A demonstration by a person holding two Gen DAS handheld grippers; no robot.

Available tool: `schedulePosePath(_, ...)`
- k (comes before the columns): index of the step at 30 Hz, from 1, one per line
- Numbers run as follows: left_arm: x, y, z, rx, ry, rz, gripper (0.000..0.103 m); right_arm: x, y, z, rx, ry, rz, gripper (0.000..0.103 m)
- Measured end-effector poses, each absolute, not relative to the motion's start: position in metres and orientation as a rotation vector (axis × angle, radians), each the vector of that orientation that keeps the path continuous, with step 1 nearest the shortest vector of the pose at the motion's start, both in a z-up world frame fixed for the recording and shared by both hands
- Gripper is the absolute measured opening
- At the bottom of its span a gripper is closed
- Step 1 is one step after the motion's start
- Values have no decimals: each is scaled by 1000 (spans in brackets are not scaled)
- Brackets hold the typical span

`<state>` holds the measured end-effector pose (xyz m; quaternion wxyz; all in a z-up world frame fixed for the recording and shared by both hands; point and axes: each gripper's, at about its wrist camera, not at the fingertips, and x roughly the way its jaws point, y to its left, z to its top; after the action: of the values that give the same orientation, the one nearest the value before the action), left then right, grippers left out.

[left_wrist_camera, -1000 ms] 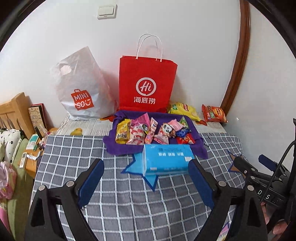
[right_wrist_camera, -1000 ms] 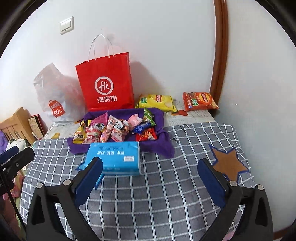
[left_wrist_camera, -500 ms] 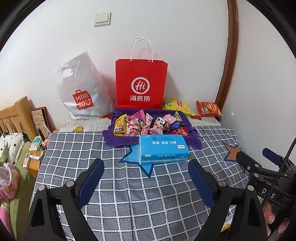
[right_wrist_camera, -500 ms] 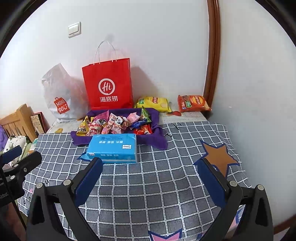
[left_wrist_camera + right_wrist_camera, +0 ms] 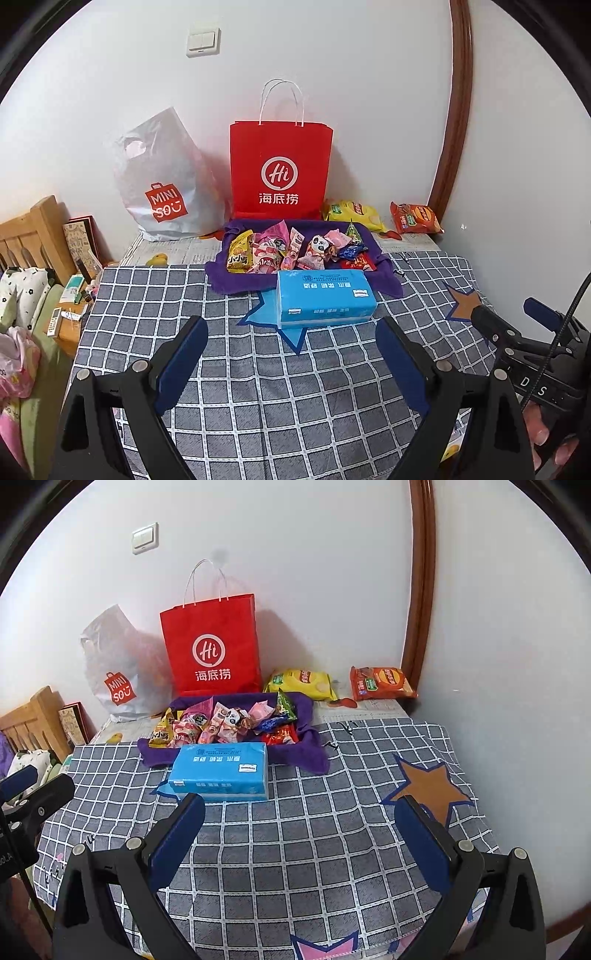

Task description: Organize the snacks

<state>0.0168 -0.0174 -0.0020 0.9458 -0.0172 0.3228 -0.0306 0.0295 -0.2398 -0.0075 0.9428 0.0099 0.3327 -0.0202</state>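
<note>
Sitting in a loose heap on the purple cloth [image 5: 236, 284] near the far wall, the small snack packets [image 5: 295, 249] are the things to sort: a yellow packet [image 5: 240, 254] at the left end, pink wrappers and a panda-faced one [image 5: 316, 245] in the middle, blue and red ones toward the right. Two bigger crisp bags lie apart behind the cloth, a yellow crisp bag [image 5: 352, 214] and an orange crisp bag [image 5: 415, 218], both on newspaper by the wall. A blue tissue pack [image 5: 325, 299] rests just in front of the cloth, between the grippers and the heap. The left gripper [image 5: 291, 363] hangs over the checked tablecloth [image 5: 258, 387] with its jaws spread wide and nothing between them; the right gripper [image 5: 299, 843] is likewise wide and empty, well short of the snacks. By the look of them, these packets are light, crinkly and slick, with air inside, so they will likely slide or pop out under a hard squeeze and drag their neighbours along. A sealed edge or a flat corner seems the best hold for the small ones; the crisp bags probably want a gentle pinch at the top seam, since the contents are brittle. The red paper bag [image 5: 280, 170] and the white plastic bag [image 5: 162, 184] stand against the wall.
</note>
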Motion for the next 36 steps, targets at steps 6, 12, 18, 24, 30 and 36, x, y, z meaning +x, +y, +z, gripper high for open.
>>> schedulePosePath(6, 16, -19, 1, -37, 654, -63, 92, 27, -240, -6, 17, 675, -42, 101)
schedulePosePath(12, 15, -21, 4, -33, 651, -67, 92, 24, -241, -5, 10, 671, -45, 101)
schedulePosePath(18, 14, -22, 6, -29, 648, -68, 92, 25, -243, -4, 10, 670, -47, 101)
schedulePosePath(24, 14, -21, 5, -30, 649, -67, 92, 25, -243, -3, 4, 670, -50, 101)
schedulePosePath(30, 14, -21, 5, -32, 647, -67, 92, 24, -243, -3, 3, 669, -51, 101)
schedulePosePath(36, 13, -23, 7, -29, 645, -70, 92, 23, -242, -3, 2, 666, -51, 101)
